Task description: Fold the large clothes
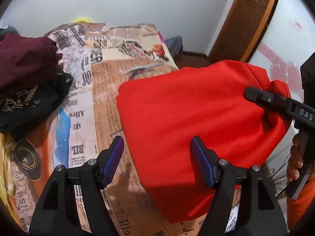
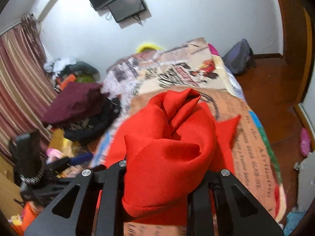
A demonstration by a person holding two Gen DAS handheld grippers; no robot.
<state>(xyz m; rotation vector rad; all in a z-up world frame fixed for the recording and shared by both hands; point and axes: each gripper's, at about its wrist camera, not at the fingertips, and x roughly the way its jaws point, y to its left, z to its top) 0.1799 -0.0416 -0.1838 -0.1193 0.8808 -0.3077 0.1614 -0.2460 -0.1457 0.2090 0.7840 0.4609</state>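
A: Item one, the red garment (image 1: 196,118)?
B: Lying on the bed (image 1: 106,90), on the newspaper-print blanket (image 1: 118,45). Largely flat, ahead of the left claw (image 1: 157,157) and under its right-hand finger. One edge bunched and raised off the bed at the right claw (image 2: 167,177).

A: Left claw, condition?
B: Jaws wide, blue pads (image 1: 200,161) bare, nothing between them but air above cloth and blanket. It holds nothing.

A: Right claw?
B: Jaws narrow, pinched on a thick fold of the red garment, which billows up in front of it and hides the fingertips. A person's hand (image 1: 295,163) grips its handle, to the right of the left claw.

A: Other stock?
B: A pile of folded clothes to the far left of both claws: maroon piece (image 1: 27,63) on top, dark patterned piece (image 1: 33,100) beneath. Yellow object (image 2: 147,47) past the bed's far end. Two screens (image 2: 122,0) on the wall beyond. Striped curtain (image 2: 17,68) far left of the right claw; wooden door (image 1: 244,19) to the right.
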